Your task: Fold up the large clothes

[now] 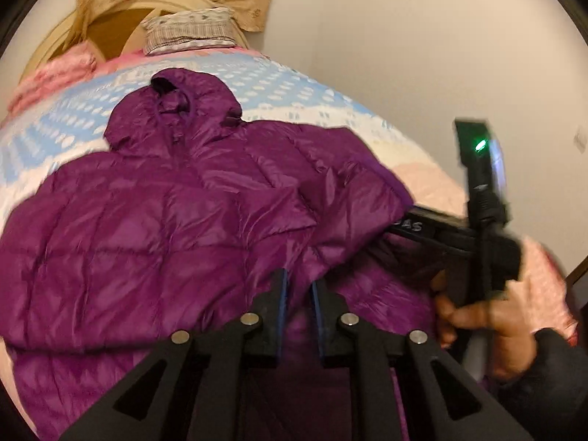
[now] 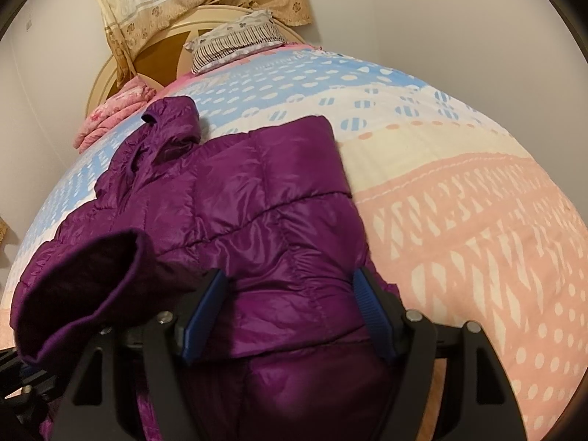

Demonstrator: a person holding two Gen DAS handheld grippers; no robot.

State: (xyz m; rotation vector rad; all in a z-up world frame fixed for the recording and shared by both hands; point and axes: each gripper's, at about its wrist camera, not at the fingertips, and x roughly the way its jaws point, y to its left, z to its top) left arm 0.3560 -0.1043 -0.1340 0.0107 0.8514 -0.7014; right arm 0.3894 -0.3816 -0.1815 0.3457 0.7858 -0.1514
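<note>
The bed's (image 2: 459,198) right side lay open; the jacket (image 2: 257,198) covered its left, a pillow (image 2: 239,42) blocking the head edge.

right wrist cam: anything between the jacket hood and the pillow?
Nothing but bare bedspread, blue with white ovals, between the hood and the striped pillow. The right wrist view shows it best; the left wrist view agrees.

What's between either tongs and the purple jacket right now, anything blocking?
Nothing visible. The purple jacket lies spread on the bedspread. The right tongs are open with jacket fabric between their fingers. The left tongs sit directly over the jacket, fingers nearly together; whether they pinch fabric can't be told.
</note>
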